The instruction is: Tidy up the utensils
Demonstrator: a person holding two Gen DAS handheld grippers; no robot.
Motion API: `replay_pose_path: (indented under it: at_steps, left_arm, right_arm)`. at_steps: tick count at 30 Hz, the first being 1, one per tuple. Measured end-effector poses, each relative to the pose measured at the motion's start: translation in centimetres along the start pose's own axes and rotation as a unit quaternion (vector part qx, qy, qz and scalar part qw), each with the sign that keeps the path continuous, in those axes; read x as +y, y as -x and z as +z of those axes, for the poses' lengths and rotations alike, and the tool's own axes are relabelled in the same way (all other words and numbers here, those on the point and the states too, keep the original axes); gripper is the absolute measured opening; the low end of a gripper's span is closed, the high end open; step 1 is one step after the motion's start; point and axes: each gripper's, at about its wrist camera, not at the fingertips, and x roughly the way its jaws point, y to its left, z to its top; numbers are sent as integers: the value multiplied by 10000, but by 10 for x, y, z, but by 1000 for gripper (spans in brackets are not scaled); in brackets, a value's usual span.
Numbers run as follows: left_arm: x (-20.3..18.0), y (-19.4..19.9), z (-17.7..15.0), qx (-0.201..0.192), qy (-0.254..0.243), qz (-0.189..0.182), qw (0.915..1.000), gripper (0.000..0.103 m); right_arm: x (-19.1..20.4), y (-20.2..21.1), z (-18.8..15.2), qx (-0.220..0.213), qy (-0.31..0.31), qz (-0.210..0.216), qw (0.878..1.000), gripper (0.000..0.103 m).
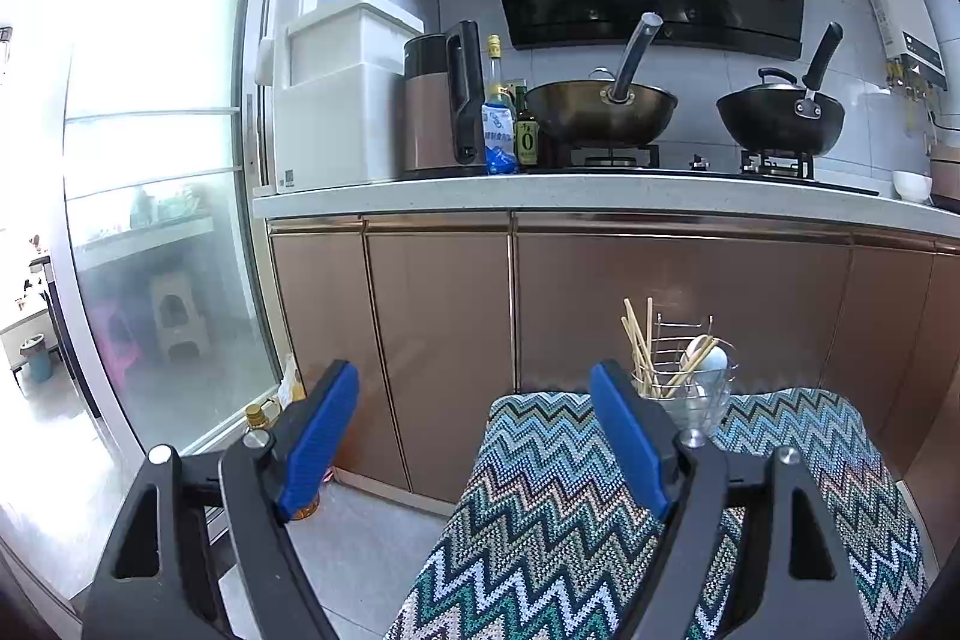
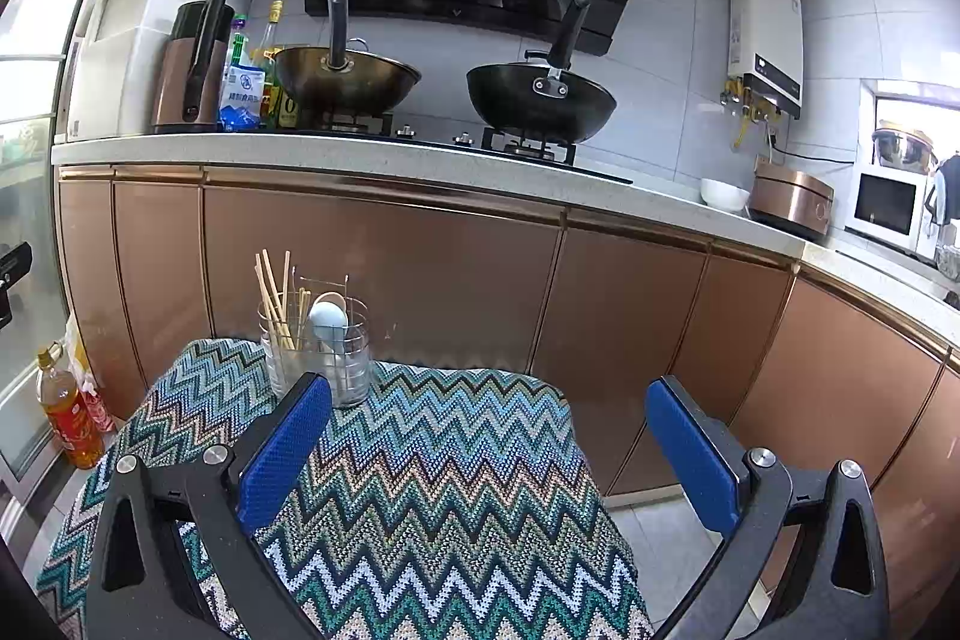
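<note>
A clear utensil holder (image 2: 318, 358) with a wire insert stands at the far edge of a table covered by a zigzag cloth (image 2: 420, 472). It holds several wooden chopsticks (image 2: 273, 292) and a pale blue spoon (image 2: 329, 319) beside a wooden spoon. The holder also shows in the left wrist view (image 1: 690, 388), with chopsticks (image 1: 639, 346). My left gripper (image 1: 474, 436) is open and empty, left of the holder and over the cloth's left edge. My right gripper (image 2: 489, 454) is open and empty, above the cloth, near side of the holder.
Copper cabinet fronts (image 2: 420, 268) rise just behind the table. The counter above carries two woks (image 2: 540, 100), a kettle (image 2: 189, 64) and bottles. An oil bottle (image 2: 69, 406) stands on the floor at the left by a glass sliding door (image 1: 150, 220).
</note>
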Motion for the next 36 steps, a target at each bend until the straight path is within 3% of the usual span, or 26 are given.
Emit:
replay_pose_path:
  at_steps: [36]
  left_arm:
    - [0, -2, -3, 60, -29, -52, 10000, 78]
  right_arm:
    - [-4, -8, -5, 102, 11, 30, 9999, 103]
